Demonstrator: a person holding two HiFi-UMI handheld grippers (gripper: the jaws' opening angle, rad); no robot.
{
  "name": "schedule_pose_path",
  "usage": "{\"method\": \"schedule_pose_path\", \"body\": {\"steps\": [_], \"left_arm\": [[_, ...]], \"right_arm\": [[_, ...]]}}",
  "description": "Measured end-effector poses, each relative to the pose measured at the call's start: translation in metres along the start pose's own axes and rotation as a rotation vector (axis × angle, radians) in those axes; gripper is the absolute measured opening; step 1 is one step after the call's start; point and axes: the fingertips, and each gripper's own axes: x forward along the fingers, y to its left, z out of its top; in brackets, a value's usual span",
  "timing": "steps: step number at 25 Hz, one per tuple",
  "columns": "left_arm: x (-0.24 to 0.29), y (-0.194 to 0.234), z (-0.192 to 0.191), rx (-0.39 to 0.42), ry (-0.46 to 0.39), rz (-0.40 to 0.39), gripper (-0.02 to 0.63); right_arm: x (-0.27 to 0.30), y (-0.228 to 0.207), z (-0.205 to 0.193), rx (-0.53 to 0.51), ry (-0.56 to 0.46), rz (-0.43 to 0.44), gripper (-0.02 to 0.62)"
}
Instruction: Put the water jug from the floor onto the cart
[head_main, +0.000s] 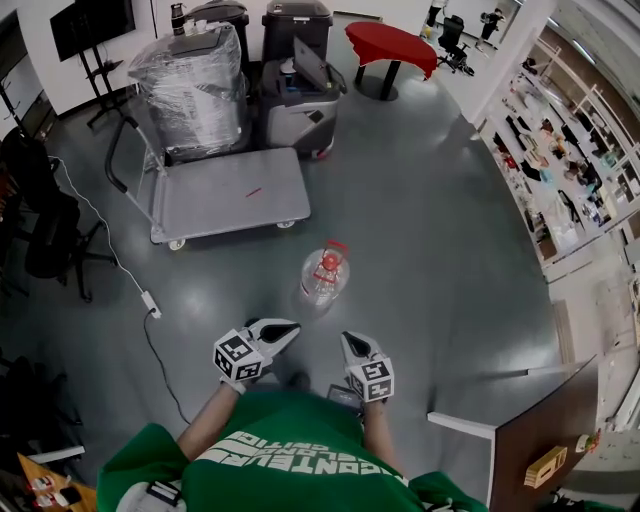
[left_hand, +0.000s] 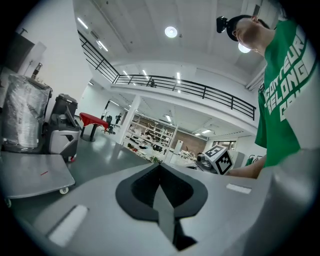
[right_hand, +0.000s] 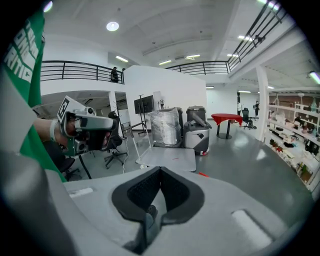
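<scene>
water jug (head_main: 324, 272) on floor | cart (head_main: 230, 195) near | left gripper (head_main: 286, 328), right gripper (head_main: 352, 343) jaws together

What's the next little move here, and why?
Probably lower the left gripper and right gripper forward to the jug: it stands on the floor just ahead, untouched. Both are shut and empty, so they would need to open on the way. The cart stands beyond.

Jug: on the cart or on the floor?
On the floor. The water jug stands on the grey surface in front of the cart, apart from it.
</scene>
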Motion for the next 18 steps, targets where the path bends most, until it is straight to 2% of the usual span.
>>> {"method": "schedule_pose_path", "body": {"steps": [6, 10, 18], "left_arm": [[0.021, 0.036, 0.023, 0.006, -0.006, -0.055, 0.011], [0.019, 0.076, 0.043, 0.007, -0.009, -0.067, 0.012], [0.003, 0.181, 0.095, 0.021, -0.050, -0.022, 0.011]], "right_arm": [[0.030, -0.022, 0.015, 0.023, 0.027, -0.037, -0.006], [0.067, -0.029, 0.043, 0.019, 0.029, -0.047, -0.006], [0.153, -0.031, 0.105, -0.041, 0.044, -0.017, -0.006]]}}
